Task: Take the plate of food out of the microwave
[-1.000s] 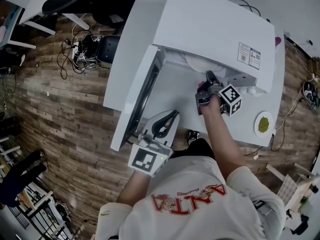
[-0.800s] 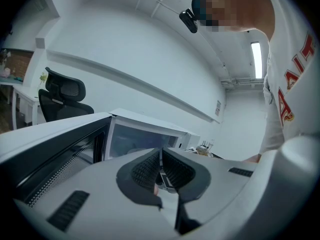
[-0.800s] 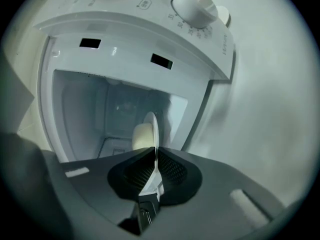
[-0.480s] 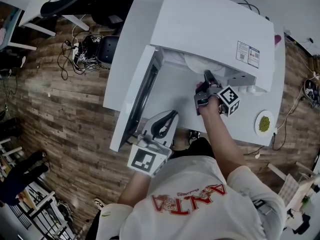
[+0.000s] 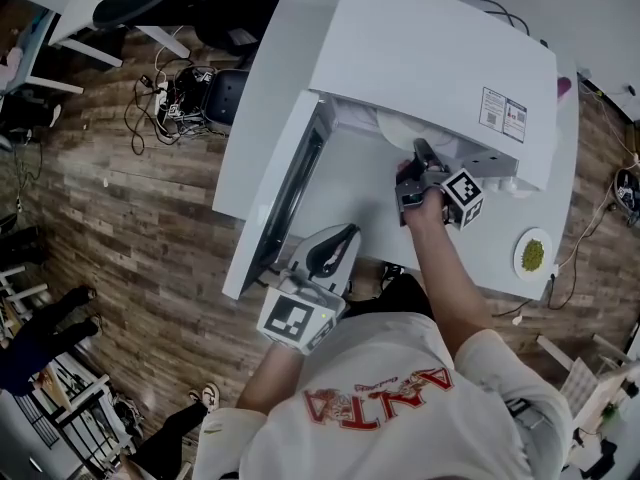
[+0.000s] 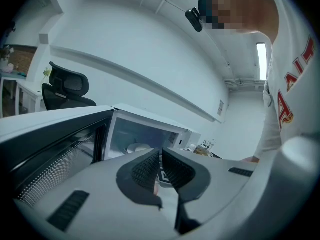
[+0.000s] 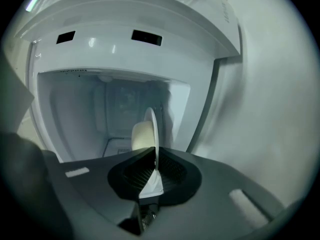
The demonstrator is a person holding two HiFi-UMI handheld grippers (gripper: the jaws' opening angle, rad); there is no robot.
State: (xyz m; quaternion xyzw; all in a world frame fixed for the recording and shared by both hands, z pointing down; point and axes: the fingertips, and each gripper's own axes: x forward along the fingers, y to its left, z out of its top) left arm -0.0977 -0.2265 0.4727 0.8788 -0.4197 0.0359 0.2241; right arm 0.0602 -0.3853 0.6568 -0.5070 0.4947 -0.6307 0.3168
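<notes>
Closing on the rim of the white round plate (image 7: 152, 129) at the white microwave's (image 5: 430, 58) mouth: right gripper (image 7: 152, 159) jaws; left gripper (image 6: 160, 156) narrow, empty.

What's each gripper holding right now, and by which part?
The right gripper is closing on the plate, pinching its near rim at the microwave mouth. The left gripper holds nothing.

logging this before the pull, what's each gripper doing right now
left gripper: closed, nothing between its jaws.
right gripper: jaws closing, pinching the rim of the plate.
</notes>
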